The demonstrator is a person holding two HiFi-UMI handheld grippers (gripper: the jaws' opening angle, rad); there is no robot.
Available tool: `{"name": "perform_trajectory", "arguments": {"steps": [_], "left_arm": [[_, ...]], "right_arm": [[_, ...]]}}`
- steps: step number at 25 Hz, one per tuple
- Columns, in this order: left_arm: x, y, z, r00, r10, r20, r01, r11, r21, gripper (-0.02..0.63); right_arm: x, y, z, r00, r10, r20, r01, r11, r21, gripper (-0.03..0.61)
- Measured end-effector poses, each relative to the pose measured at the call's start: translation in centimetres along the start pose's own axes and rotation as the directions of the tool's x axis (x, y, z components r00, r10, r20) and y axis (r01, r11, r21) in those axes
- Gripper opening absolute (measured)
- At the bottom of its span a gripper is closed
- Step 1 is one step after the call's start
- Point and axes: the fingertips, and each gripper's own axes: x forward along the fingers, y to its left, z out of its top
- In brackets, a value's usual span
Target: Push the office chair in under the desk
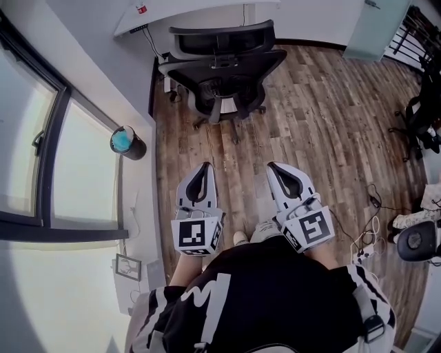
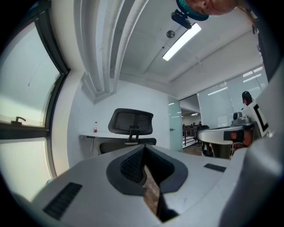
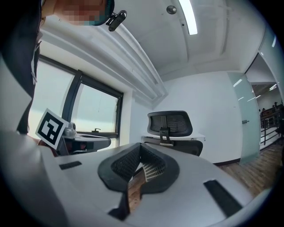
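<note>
Brown wood-plank flooring [image 1: 324, 103] is stretching from the person's feet up to the far wall, where a long white counter [image 1: 179, 15] is running along it. A black mesh-backed office chair [image 1: 220, 62] is standing just in front of that counter with its backrest facing the person, and it seems to be sitting not yet fully tucked under. The left hand-held gripper [image 1: 204, 167] and the right hand-held gripper [image 1: 274, 167] are pointing level at the chair, each with its jaws closed on nothing. The chair is lying straight ahead of both and well apart from them, roughly between their lines and slightly nearer the left one. Any push would likely be going straight forward against the backrest.
</note>
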Motion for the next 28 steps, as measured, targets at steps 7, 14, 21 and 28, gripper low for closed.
{"name": "perform_trajectory", "arguments": {"steps": [7, 14, 21, 28], "left_arm": [[-0.1, 0.3, 0.3, 1.0, -0.026, 0.009, 0.026, 1.0, -0.01, 0.009], [1.5, 1.2, 0.5, 0.999, -0.024, 0.035, 0.025, 1.0, -0.012, 0.009], [4.2, 2.0, 0.2, 1.0, -0.003, 0.018, 0.003, 1.0, 0.001, 0.009], [8.1, 2.8, 0.3, 1.0, -0.008, 0.017, 0.008, 1.0, 0.014, 0.009]], "right_arm": [[0.6, 0.4, -0.1, 1.0, -0.011, -0.017, 0.01, 0.999, -0.047, 0.009], [1.8, -0.9, -0.4, 1.0, -0.019, -0.017, 0.018, 0.999, -0.051, 0.009], [4.2, -2.8, -0.8, 1.0, -0.001, -0.015, 0.001, 0.999, -0.042, 0.009], [6.8, -5.8, -0.5, 1.0, -0.005, -0.012, 0.005, 0.999, -0.046, 0.009]]}}
